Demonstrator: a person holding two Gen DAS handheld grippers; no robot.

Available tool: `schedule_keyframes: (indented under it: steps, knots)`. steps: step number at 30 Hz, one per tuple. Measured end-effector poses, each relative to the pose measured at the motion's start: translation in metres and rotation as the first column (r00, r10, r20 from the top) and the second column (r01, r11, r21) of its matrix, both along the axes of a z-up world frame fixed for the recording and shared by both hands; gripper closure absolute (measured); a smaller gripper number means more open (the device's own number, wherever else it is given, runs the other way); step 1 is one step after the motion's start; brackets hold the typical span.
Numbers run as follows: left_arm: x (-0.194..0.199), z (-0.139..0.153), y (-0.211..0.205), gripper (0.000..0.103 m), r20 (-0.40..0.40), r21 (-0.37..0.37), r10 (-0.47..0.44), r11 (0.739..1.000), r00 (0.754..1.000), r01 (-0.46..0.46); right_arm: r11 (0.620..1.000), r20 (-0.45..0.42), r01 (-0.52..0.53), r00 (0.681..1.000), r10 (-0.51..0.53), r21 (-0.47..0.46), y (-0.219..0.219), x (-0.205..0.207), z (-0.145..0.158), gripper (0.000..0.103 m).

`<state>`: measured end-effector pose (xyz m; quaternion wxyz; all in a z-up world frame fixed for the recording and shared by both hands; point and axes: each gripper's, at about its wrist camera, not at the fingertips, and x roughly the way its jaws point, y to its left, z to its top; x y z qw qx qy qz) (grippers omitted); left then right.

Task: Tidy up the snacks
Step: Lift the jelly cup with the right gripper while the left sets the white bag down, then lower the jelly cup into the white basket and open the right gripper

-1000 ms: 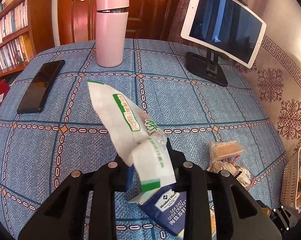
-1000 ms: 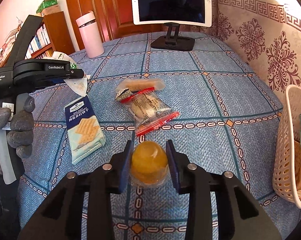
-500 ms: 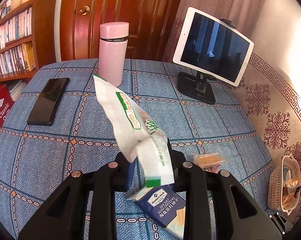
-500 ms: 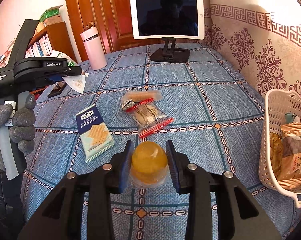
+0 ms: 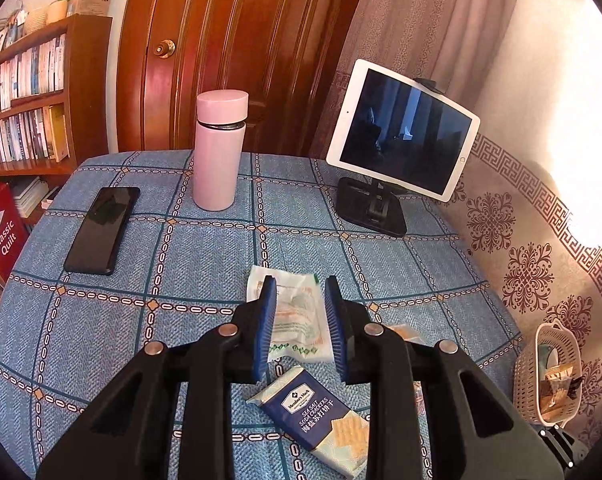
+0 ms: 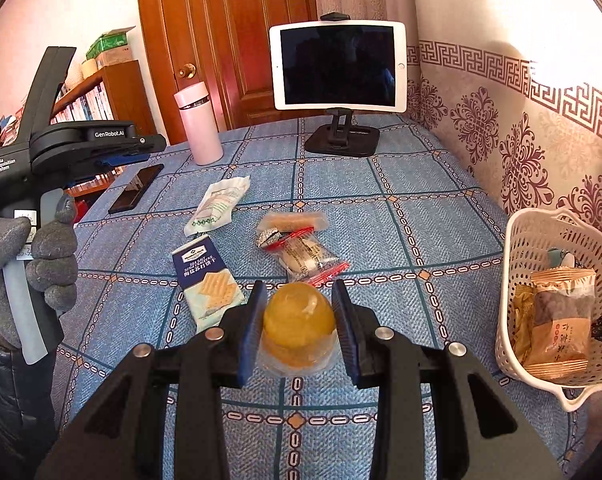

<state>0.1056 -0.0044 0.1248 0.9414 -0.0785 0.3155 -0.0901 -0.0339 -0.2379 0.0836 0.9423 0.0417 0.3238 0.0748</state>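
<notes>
Black right gripper [image 6: 301, 294], lower centre: clamped on yellow jelly [image 6: 299, 322]. Left gripper [image 5: 300, 285]: jaws narrow, holding nothing, over white packet [image 5: 301, 342] lying flat on blue cloth [image 5: 101, 340]. Cracker pack [image 5: 321, 416] just below packet. Basket [image 6: 517, 248] of snacks at right edge.

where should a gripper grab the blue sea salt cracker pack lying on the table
Across its short width near the middle, coming down from above. The cracker pack lies flat, long and thin, so its two long edges are the sides to pinch; the white pack crowds its far end.
</notes>
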Motion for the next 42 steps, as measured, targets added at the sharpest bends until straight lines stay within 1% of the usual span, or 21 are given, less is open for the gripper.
schedule_keyframes:
  steps: [4,6,8,9,10,12,15,17,19,23,27,30,32,34,36,39,42]
  knots:
    - [-0.001,0.004,0.009,0.077,-0.002,-0.024,0.015,1.0,1.0,-0.015,1.0,0.005,0.011,1.0,-0.01,-0.004,-0.001,-0.007,0.002,0.069]
    - [0.002,0.003,0.016,0.074,-0.015,-0.036,0.03,0.999,0.999,-0.03,1.0,0.007,0.019,1.0,-0.019,0.0,-0.004,-0.01,0.003,0.069]
    - [0.005,0.0,0.022,0.061,-0.032,-0.051,0.045,0.998,0.998,-0.046,1.0,0.006,0.025,1.0,-0.025,0.01,-0.007,-0.012,0.004,0.069]
    - [0.007,-0.001,0.024,0.041,-0.043,-0.056,0.053,0.997,0.998,-0.056,0.999,0.007,0.03,1.0,-0.03,0.012,-0.008,-0.013,0.005,0.069]
    - [0.009,-0.003,0.027,0.025,-0.052,-0.068,0.063,0.995,0.997,-0.066,0.999,0.007,0.035,0.999,-0.035,0.013,-0.01,-0.014,0.005,0.069]
    - [0.012,-0.008,0.029,0.022,-0.058,-0.074,0.072,0.994,0.996,-0.077,0.999,0.008,0.043,0.999,-0.043,0.014,-0.013,-0.015,0.006,0.069]
    - [0.022,-0.021,0.029,0.011,-0.099,-0.06,0.086,0.994,0.991,-0.092,0.998,0.008,0.054,0.999,-0.054,0.015,-0.018,-0.018,0.006,0.069]
    - [0.028,-0.032,0.028,0.011,-0.128,-0.055,0.095,0.993,0.987,-0.103,0.998,0.008,0.063,0.998,-0.063,0.024,-0.023,-0.02,0.005,0.069]
    - [0.036,-0.042,0.025,0.006,-0.161,-0.054,0.088,0.994,0.983,-0.098,0.997,0.011,0.074,0.997,-0.074,0.033,-0.028,-0.022,0.005,0.069]
    - [0.046,-0.059,0.016,0.006,-0.203,-0.047,0.079,0.995,0.976,-0.09,0.994,0.019,0.096,0.995,-0.097,0.047,-0.04,-0.026,0.006,0.069]
    - [0.057,-0.072,-0.006,0.005,-0.218,0.006,0.052,0.999,0.975,-0.052,0.989,0.03,0.13,0.991,-0.132,0.066,-0.056,-0.031,0.009,0.069]
    - [0.07,-0.078,-0.024,0.005,-0.226,0.071,0.031,0.997,0.974,-0.015,0.984,0.045,0.16,0.985,-0.164,0.08,-0.069,-0.036,0.012,0.069]
    - [0.077,-0.081,-0.033,0.005,-0.225,0.103,0.029,0.995,0.974,-0.006,0.98,0.053,0.181,0.981,-0.186,0.088,-0.078,-0.038,0.014,0.069]
    - [0.084,-0.084,-0.04,0.005,-0.24,0.111,0.015,0.994,0.971,0.012,0.975,0.056,0.2,0.977,-0.206,0.096,-0.088,-0.039,0.015,0.069]
    - [0.089,-0.087,-0.046,0.005,-0.258,0.104,-0.017,0.994,0.966,0.046,0.97,0.058,0.219,0.972,-0.226,0.105,-0.096,-0.04,0.014,0.069]
    - [0.097,-0.093,-0.053,0.005,-0.264,0.17,0.012,0.985,0.964,0.034,0.963,0.061,0.244,0.966,-0.252,0.114,-0.106,-0.042,0.013,0.069]
    - [0.105,-0.099,-0.05,0.005,-0.262,0.215,0.076,0.976,0.962,-0.019,0.956,0.068,0.268,0.958,-0.277,0.121,-0.114,-0.045,0.015,0.069]
